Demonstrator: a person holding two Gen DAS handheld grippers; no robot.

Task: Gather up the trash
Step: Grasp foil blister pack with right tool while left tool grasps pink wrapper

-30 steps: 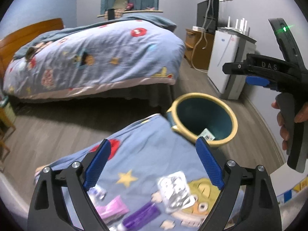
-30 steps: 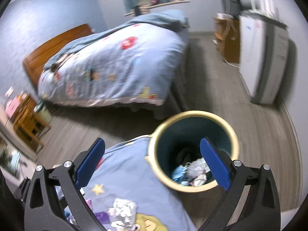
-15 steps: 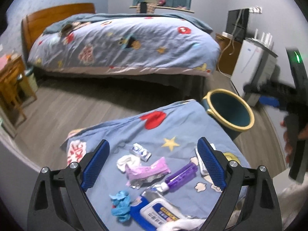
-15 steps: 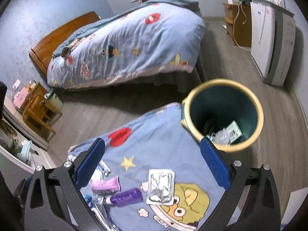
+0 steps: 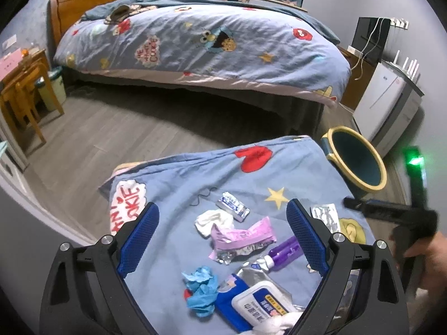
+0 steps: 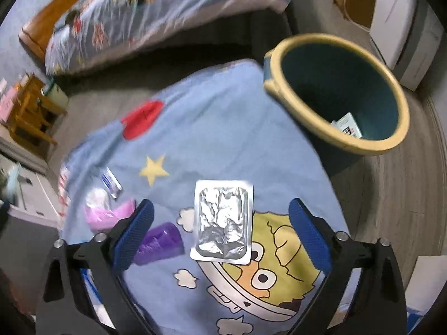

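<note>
Trash lies on a blue cartoon cloth [image 5: 195, 178]. A pink wrapper [image 5: 241, 236], white tissue [image 5: 212, 220], small blue-white packet [image 5: 233, 209], blue crumpled glove [image 5: 201, 290], purple tube [image 5: 285, 252] and wet-wipes pack [image 5: 259, 304] lie between the fingers of my open, empty left gripper [image 5: 222, 241]. My right gripper [image 6: 220, 236] is open, low over a silver foil blister pack [image 6: 223, 220]. The dark green bin with a yellow rim [image 6: 338, 92] stands past the cloth's right corner, with a carton inside. The right gripper's body [image 5: 396, 215] shows at right in the left wrist view.
A large bed [image 5: 201, 42] with a cartoon duvet fills the back. A wooden chair [image 5: 22, 95] and small bin stand at left. A white appliance [image 5: 391, 106] and wooden cabinet stand at right behind the bin. Grey wood floor [image 5: 111, 134] lies between.
My left gripper pulled back and turned left, bringing the trash pile into view. My right gripper left the bin opening and came down over the foil blister pack.
</note>
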